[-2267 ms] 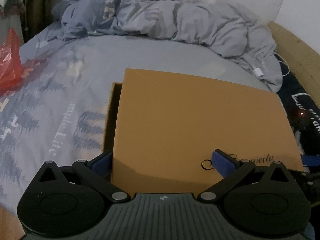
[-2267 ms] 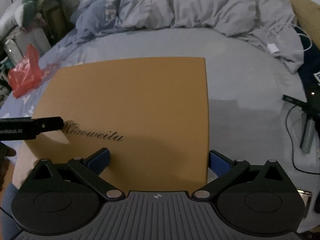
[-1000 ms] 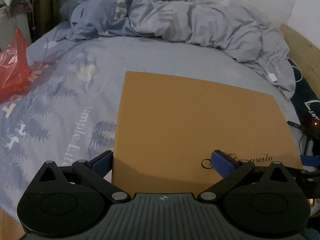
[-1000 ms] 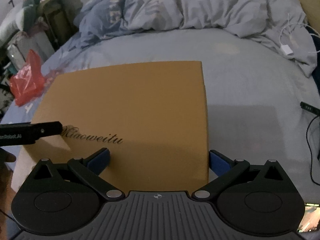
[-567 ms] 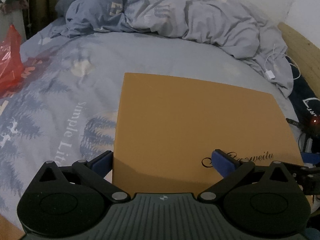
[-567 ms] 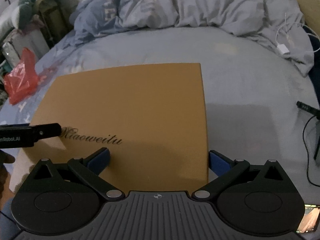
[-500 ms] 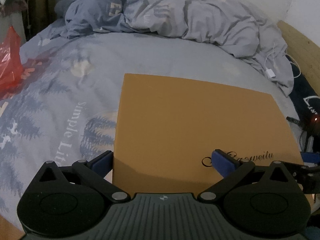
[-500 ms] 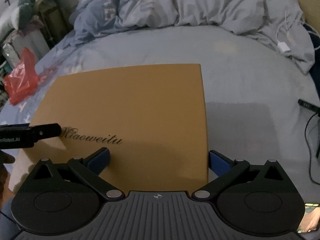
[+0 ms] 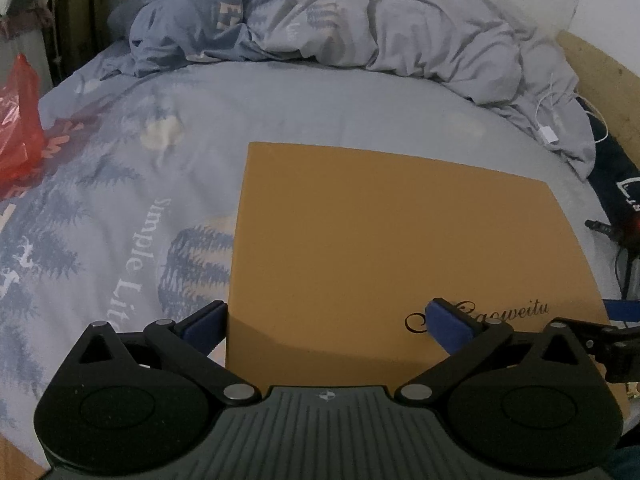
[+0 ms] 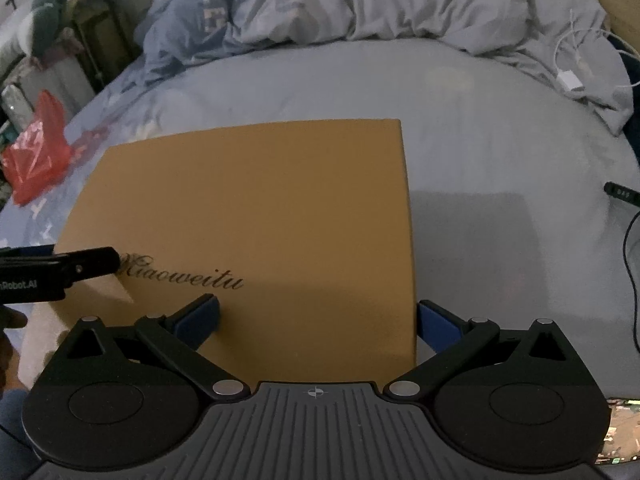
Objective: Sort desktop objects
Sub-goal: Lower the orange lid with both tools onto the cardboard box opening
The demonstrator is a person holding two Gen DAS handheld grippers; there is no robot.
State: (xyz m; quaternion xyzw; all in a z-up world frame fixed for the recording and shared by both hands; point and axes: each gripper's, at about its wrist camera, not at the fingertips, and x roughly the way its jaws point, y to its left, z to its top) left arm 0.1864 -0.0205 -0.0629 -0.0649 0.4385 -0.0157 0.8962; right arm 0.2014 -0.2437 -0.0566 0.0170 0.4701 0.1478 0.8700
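Both grippers wide open, gripping nothing: left gripper (image 9: 326, 322), right gripper (image 10: 316, 316) straddle near corners of box lid (image 9: 400, 240), likely to seat it squarely.

place: home bedroom | evidence: bed (image 9: 320, 120) with printed sheet, rumpled duvet (image 9: 360, 28), wooden bedframe (image 9: 600, 76), charger cable (image 10: 568, 76)

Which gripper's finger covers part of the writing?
The left gripper: its blue finger hides the first letters on the orange cardboard box; the right gripper's don't.
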